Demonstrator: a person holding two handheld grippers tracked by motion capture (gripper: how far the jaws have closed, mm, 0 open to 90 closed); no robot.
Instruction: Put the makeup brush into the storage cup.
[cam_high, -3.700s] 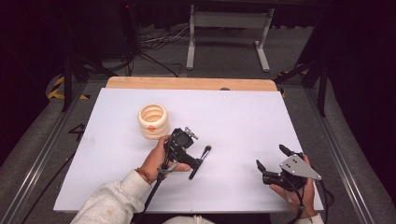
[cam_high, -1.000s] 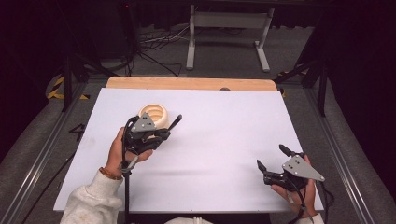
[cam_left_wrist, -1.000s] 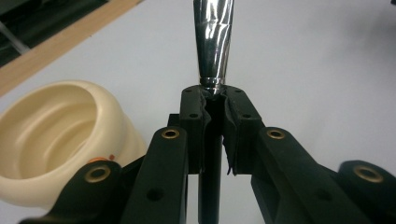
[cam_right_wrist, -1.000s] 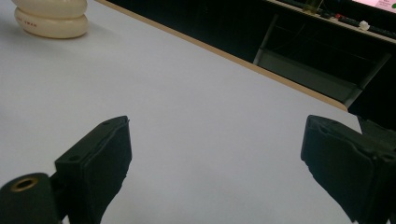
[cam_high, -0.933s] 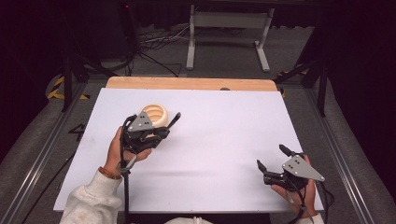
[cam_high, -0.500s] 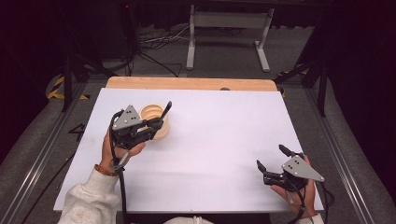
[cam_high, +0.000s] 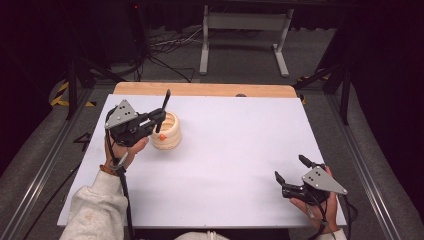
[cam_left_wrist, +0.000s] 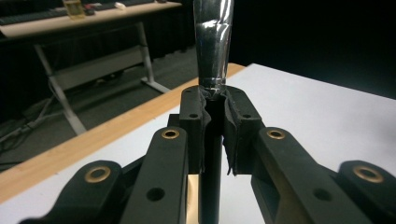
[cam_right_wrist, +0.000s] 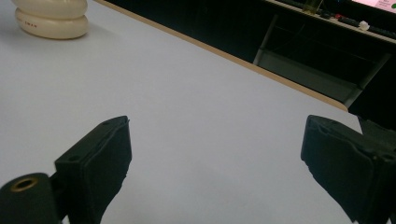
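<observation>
My left gripper (cam_high: 159, 116) is shut on a slim black stick-shaped tool (cam_high: 165, 100), held nearly upright. In the left gripper view the pads (cam_left_wrist: 236, 116) clamp the black shaft (cam_left_wrist: 211, 154), and its glossy upper part rises out of frame. The tool's orange lower end (cam_high: 161, 135) hangs at the left side of a cream ribbed holder (cam_high: 171, 131); whether it is inside the holder I cannot tell. My right gripper (cam_high: 292, 170) rests at the table's near right, open, with nothing between its jaws (cam_right_wrist: 217, 144). The cream holder (cam_right_wrist: 51, 18) lies far off in the right gripper view.
The white table top (cam_high: 240, 140) has a wooden strip (cam_high: 205, 89) along its far edge. Beyond it on the dark floor stand a metal desk frame (cam_high: 245, 30) and cables. Metal rails (cam_high: 45, 165) run along both sides of the table.
My left gripper has carried the tool to the left and a little farther away and higher, swinging it from a rightward lean to nearly upright beside the holder. The right gripper has stayed put.
</observation>
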